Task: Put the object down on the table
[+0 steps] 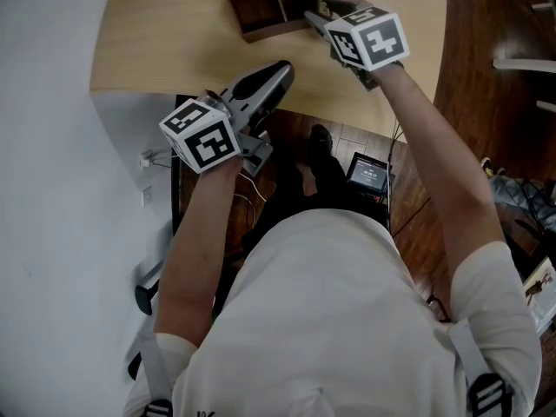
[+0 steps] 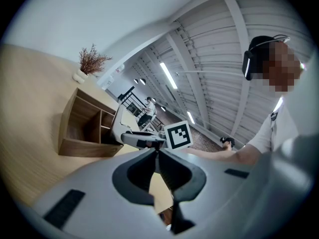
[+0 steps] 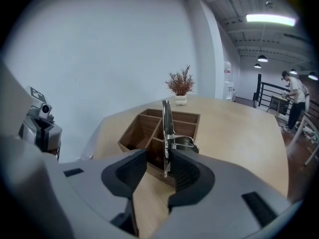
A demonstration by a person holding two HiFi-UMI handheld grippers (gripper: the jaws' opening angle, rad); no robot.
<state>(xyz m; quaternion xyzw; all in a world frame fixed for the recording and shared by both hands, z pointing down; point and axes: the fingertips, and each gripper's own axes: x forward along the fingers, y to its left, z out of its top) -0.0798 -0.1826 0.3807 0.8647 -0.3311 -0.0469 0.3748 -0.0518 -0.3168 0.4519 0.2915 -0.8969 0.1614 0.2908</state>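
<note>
A slim metal tool (image 3: 166, 118) with a spring at its middle stands upright between my right gripper's (image 3: 158, 158) jaws, over the near edge of a wooden compartment box (image 3: 144, 126). The jaws stand apart; the tool lies against the right pad, with a gap to the left one. In the head view the right gripper (image 1: 317, 7) reaches to the box (image 1: 261, 3) at the far side of the pale wooden table (image 1: 174, 42). My left gripper (image 1: 278, 72) hovers at the table's near edge, shut and empty, as the left gripper view (image 2: 157, 153) confirms.
A small pot with dried twigs (image 3: 180, 86) stands behind the box. Bare tabletop (image 3: 239, 133) stretches right of the box. A small device with a screen (image 1: 369, 174) sits on the floor under the table edge. A person (image 3: 294, 98) stands far off by a railing.
</note>
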